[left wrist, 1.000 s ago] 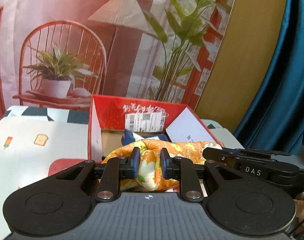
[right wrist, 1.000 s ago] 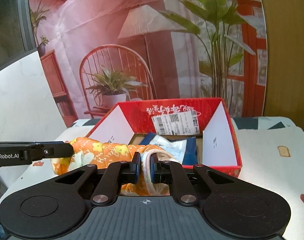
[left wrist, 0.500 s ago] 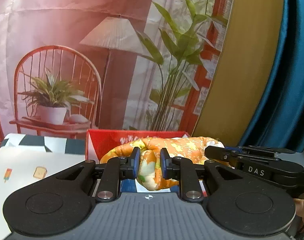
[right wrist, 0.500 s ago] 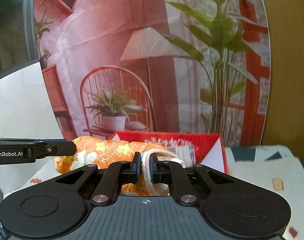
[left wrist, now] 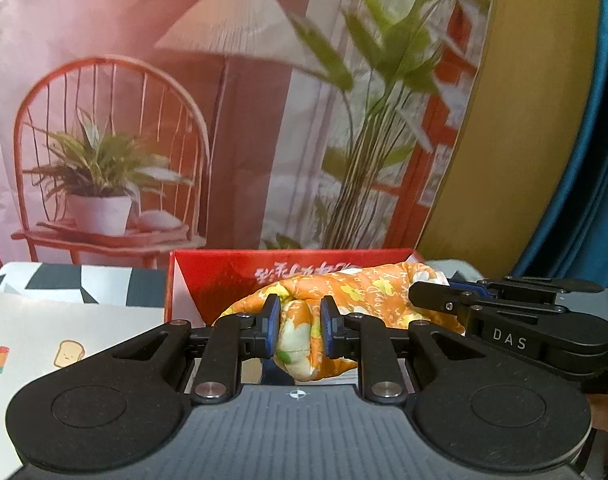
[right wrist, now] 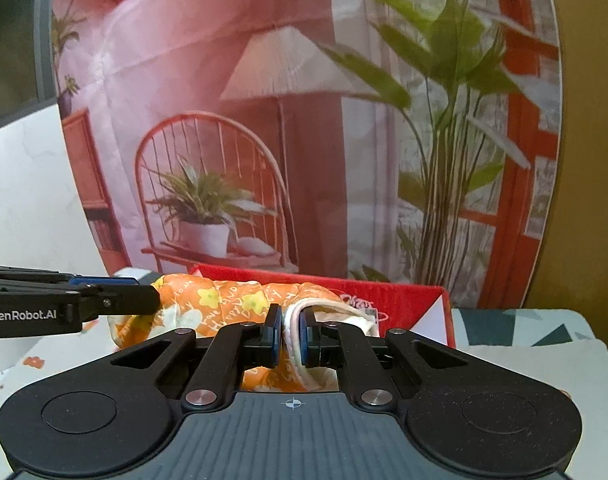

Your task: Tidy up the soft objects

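**Two-Point Hold on a Soft Quilted Cloth Above the Box**

Position. The cloth, an orange padded piece with a yellow flower print, hangs between the two grippers in front of the red box. The box stands on a table with a printed mat. Whether the cloth's lower edge touches the box cannot be told; the gripper bodies hide it.

Left gripper. Its jaws are closed on a thick bunched fold of the cloth. The padding fills the gap and bulges out below the pads.

Right gripper. Its jaws are pressed almost together on the white piped edge of the cloth. Only a thin layer sits between the pads.

Handling. The cloth appears light, limp and compressible. It sags between the two hold points and will not keep a shape by itself. The fabric looks matte, so a slip is unlikely at the thick fold. The thin edge grip is the weaker of the two; a sideways pull there could draw the piping out.

Where to hold. Take bunched folds or the stitched edge, one point near each end. Keep both holds level so the middle does not drag on the box rim.
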Motion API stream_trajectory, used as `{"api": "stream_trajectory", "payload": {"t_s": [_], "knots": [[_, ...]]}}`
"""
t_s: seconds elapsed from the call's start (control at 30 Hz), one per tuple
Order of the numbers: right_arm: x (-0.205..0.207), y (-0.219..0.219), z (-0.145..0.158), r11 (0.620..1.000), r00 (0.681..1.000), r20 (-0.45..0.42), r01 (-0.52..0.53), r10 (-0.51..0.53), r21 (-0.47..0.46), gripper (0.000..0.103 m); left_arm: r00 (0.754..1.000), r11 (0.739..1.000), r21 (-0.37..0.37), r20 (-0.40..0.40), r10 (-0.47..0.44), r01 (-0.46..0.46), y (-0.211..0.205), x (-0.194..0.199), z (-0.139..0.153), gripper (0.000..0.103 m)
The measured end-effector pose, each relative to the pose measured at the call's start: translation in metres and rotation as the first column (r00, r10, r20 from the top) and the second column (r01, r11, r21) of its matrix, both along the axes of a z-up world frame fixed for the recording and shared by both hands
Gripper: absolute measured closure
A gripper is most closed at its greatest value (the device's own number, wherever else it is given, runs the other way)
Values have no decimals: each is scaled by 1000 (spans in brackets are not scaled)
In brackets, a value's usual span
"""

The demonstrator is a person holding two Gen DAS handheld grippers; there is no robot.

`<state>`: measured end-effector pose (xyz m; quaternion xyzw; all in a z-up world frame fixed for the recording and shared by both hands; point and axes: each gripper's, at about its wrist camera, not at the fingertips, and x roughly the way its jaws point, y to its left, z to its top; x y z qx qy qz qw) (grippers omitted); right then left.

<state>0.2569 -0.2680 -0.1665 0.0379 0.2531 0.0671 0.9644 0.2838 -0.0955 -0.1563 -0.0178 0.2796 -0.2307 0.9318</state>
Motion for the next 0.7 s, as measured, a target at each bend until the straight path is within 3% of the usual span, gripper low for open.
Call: {"api": "stream_trajectory", "payload": {"t_s": [0.37,0.5,0.6,0.63,0.7], "knots": [[36,-11,-46,1000,995,-98,11,-13,-16,95,998,999,35,-70,2,1,-9,29,-31,79],[37,-15,-53,999,992,-122,29,-32,-21,85,997,999,40,-75,9,-6,-8,31,-32,74],[35,-17,-54,999,991,-125,37,-40,-27,79,998,998,56,-66,14,-10,-8,27,-29,66],[34,-17,-54,999,991,-128,41,-45,-32,77,998,998,61,-62,16,-12,-8,26,-27,57],[31,-18,-53,998,991,-127,46,-50,-36,63,999,997,71,-50,20,-16,-8,21,-24,41]]}}
